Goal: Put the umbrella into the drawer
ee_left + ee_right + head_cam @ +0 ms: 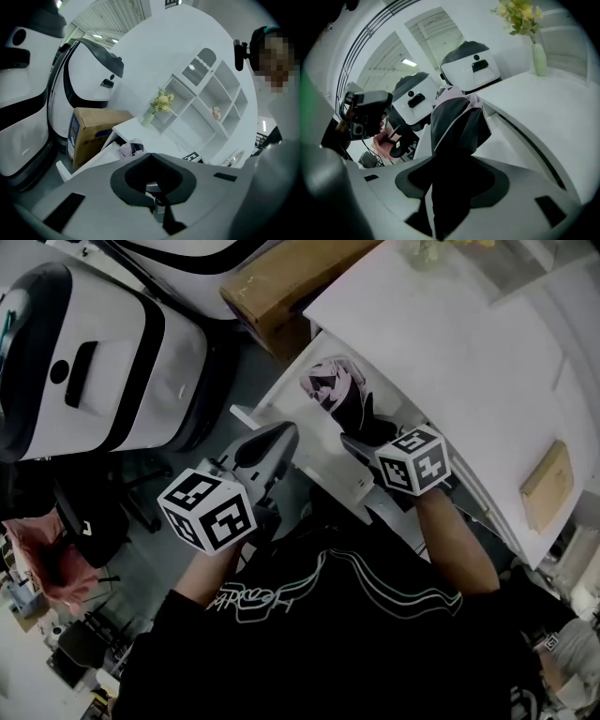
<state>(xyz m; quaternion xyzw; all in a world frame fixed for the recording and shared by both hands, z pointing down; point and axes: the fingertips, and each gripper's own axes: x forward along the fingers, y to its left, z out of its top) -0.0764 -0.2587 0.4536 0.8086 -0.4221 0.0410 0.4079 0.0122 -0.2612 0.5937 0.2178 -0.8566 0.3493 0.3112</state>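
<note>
While the right gripper (364, 430) has its jaws clamped on the folded umbrella (337, 390), the umbrella lies in the open drawer (281, 395) at the centre of the head view, just under the edge of the white desk (450, 352). Its pale pink printed end points to the upper left of the drawer, and its dark body runs down to the right into the jaws. In the right gripper view the dark fabric fills the gap between the jaws of the right gripper (450, 173), and the umbrella (457, 124) rises from them with a pink edge at its top. The left gripper (272, 442) hangs just left of the drawer's corner, jaws together with nothing between them, as its own view shows for the left gripper (152, 180). From there the drawer (89, 161) stands open below the desk, and only the crumpled top of the umbrella (129, 149) peeks over its rim.

A cardboard box (281, 277) stands on the floor beyond the drawer, its top closed, cut off by the upper edge of the head view. On the desk a vase of yellow flowers (536, 51) stands at the upper right of the right gripper view.

The umbrella's handle end is hidden by the right gripper, and the drawer's floor beneath it cannot be made out.
</note>
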